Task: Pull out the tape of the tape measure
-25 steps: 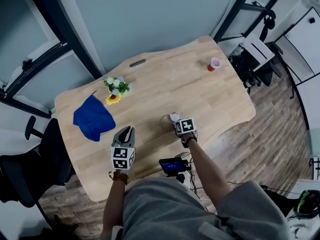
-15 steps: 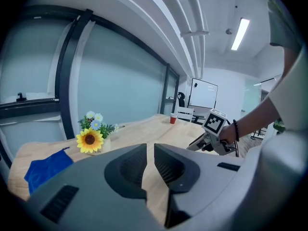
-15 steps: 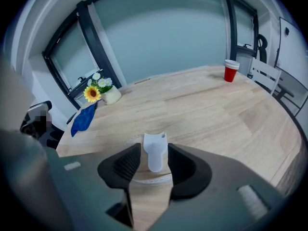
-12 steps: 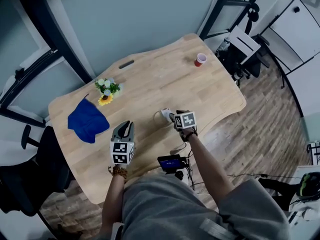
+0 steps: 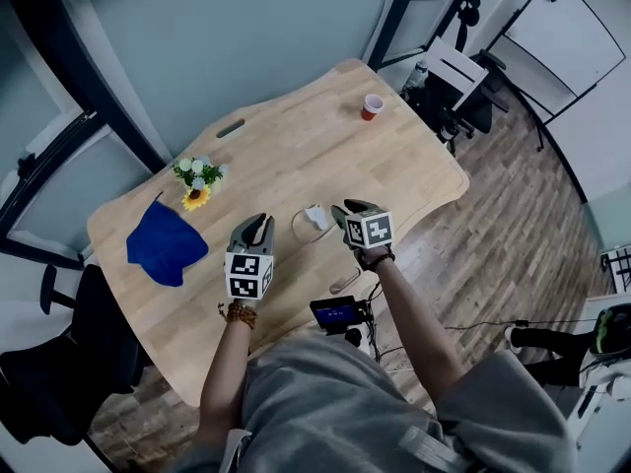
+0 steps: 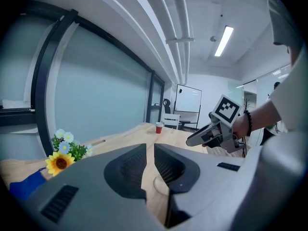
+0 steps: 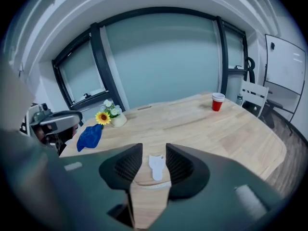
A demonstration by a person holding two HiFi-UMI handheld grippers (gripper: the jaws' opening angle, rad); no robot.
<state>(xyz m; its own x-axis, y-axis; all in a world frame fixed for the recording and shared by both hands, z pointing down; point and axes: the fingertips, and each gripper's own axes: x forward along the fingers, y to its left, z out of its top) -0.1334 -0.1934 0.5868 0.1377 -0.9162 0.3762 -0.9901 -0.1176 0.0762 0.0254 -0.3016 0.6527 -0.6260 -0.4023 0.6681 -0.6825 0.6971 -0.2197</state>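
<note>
The white tape measure (image 5: 315, 215) lies on the wooden table (image 5: 296, 156), and a thin loop of tape (image 5: 296, 229) curls out from its left side. My right gripper (image 5: 343, 209) hovers just right of it and above it. Its jaws are open and have just been closing, with nothing pressed between them. Through their gap in the right gripper view, the tape measure (image 7: 156, 166) shows on the table below. My left gripper (image 5: 260, 223) hangs to the left of the tape loop. Its jaws stand a narrow gap apart and hold nothing.
At the table's far left stand a vase of flowers (image 5: 195, 180) and a blue cloth (image 5: 163, 244). A red cup (image 5: 372, 106) stands at the far right corner. A device with a blue screen (image 5: 337, 313) sits at the near edge. Chairs (image 5: 449, 82) stand beyond the table.
The right gripper has lifted up and away from the tape measure, which now lies apart from it with a loop of tape out. The left gripper has risen and moved forward.
</note>
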